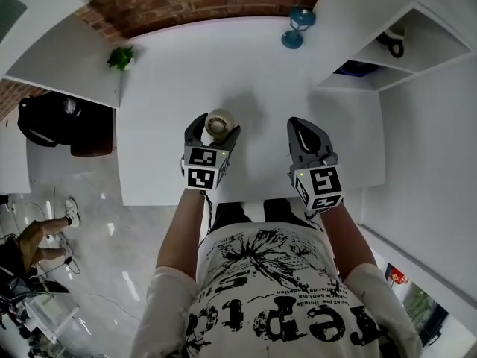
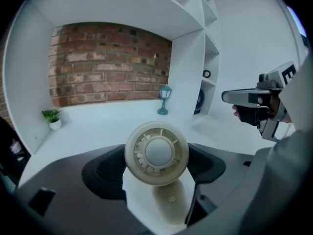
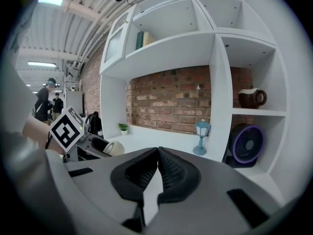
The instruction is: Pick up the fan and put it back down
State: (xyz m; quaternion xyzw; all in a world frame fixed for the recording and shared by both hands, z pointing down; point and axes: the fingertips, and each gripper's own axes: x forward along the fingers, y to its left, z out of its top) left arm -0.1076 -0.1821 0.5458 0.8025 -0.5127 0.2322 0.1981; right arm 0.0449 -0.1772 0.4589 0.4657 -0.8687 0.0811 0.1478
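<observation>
A small cream fan (image 1: 220,123) with a round head (image 2: 156,153) stands between the jaws of my left gripper (image 1: 218,130), over the near middle of the white table (image 1: 168,88). Both jaws touch the sides of the fan's head, so the gripper is shut on it. The fan's base (image 2: 168,204) shows below the head; I cannot tell if it rests on the table. My right gripper (image 1: 304,130) hovers to the fan's right, its jaws shut together with nothing between them (image 3: 158,153).
A blue lantern (image 1: 298,25) stands at the table's back right and a small potted plant (image 1: 121,57) at the back left. White shelves on the right hold a purple fan (image 3: 247,144) and a dark mug (image 3: 252,98). Brick wall behind.
</observation>
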